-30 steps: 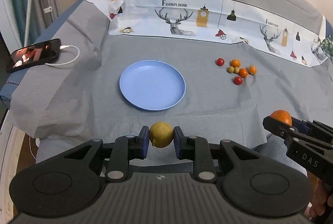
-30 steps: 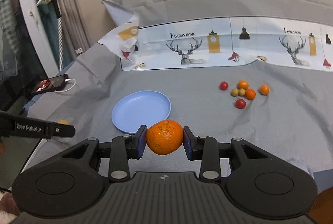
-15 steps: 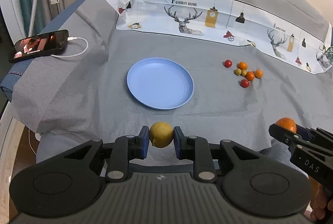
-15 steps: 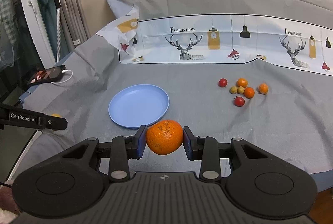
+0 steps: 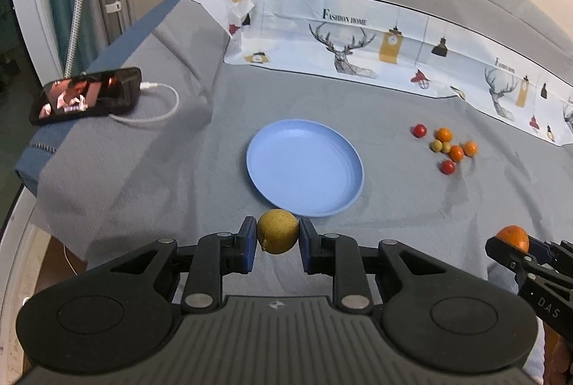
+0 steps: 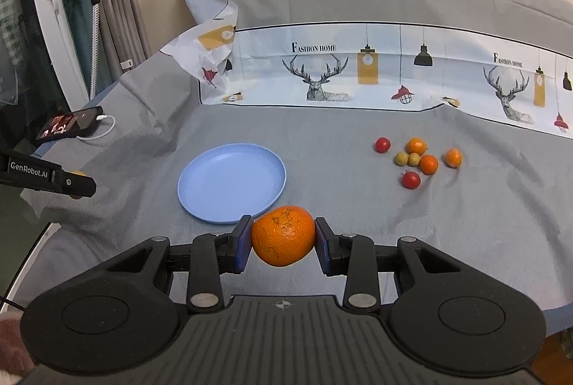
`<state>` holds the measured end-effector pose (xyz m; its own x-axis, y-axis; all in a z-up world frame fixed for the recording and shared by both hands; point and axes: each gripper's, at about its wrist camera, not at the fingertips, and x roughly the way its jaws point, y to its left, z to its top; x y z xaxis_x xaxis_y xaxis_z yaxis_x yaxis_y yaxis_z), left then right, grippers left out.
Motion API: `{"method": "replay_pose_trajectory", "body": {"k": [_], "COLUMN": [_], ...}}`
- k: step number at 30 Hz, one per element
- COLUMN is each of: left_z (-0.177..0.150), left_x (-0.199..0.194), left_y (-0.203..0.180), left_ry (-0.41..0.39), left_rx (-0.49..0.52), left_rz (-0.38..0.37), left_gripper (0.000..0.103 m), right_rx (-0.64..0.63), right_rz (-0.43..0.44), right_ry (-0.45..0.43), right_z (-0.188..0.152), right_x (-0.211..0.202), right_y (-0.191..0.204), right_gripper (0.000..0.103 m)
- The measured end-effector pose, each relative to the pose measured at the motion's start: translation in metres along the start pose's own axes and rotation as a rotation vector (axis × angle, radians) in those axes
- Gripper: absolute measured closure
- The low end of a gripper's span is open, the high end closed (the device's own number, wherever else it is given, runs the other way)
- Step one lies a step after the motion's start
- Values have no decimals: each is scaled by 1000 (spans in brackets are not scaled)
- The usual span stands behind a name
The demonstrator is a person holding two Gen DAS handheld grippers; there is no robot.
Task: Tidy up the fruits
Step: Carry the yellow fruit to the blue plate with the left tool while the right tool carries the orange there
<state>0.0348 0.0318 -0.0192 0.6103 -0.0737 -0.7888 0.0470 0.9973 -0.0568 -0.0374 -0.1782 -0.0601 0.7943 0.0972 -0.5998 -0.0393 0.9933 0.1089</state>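
A grey cloth covers the bed, with a deer-printed sheet along its far side. A round, smooth blue plate lies mid-cloth. The right gripper has its jaws clamped on a dimpled orange; the left gripper has its jaws clamped on a yellow-green lemon at the plate's near rim. Small fruits cluster right of the plate.

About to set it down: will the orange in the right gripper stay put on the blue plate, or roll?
The orange looks round but slightly flattened, so it may roll a little, then settle. The plate has a low raised rim, which should probably stop it. Its peel looks dimpled, so a slip from the right gripper seems unlikely.
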Motion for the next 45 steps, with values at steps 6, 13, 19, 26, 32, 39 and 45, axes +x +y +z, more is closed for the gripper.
{"method": "replay_pose_trajectory", "body": {"k": [6,13,19,26,32,39,45], "left_z": [25,54,62,66,69,78,66], "left_x": [22,80,150,218,258,249,197], "left_y": [-3,-14,-18,-17,-11,-2,6], "left_ry": [12,67,167,249,304,249,221], "left_rx": [19,64,80,100,98,76,31], "left_rz": [9,9,19,23,58,60,55], "left_gripper": [76,76,76,76,76,0,0], "right_rx": [-4,-38,-38,-60,-94,-47,8], "right_rz": [14,31,44,55,54,66,42], "right_ry": [11,56,142,203,246,251,275], "right_z": [14,30,41,44,42,48,41], "right_x": [25,81,147,206,245,259,215], "right_y": [2,8,7,14,20,19,11], "right_gripper": [65,65,65,65,65,36,17]}}
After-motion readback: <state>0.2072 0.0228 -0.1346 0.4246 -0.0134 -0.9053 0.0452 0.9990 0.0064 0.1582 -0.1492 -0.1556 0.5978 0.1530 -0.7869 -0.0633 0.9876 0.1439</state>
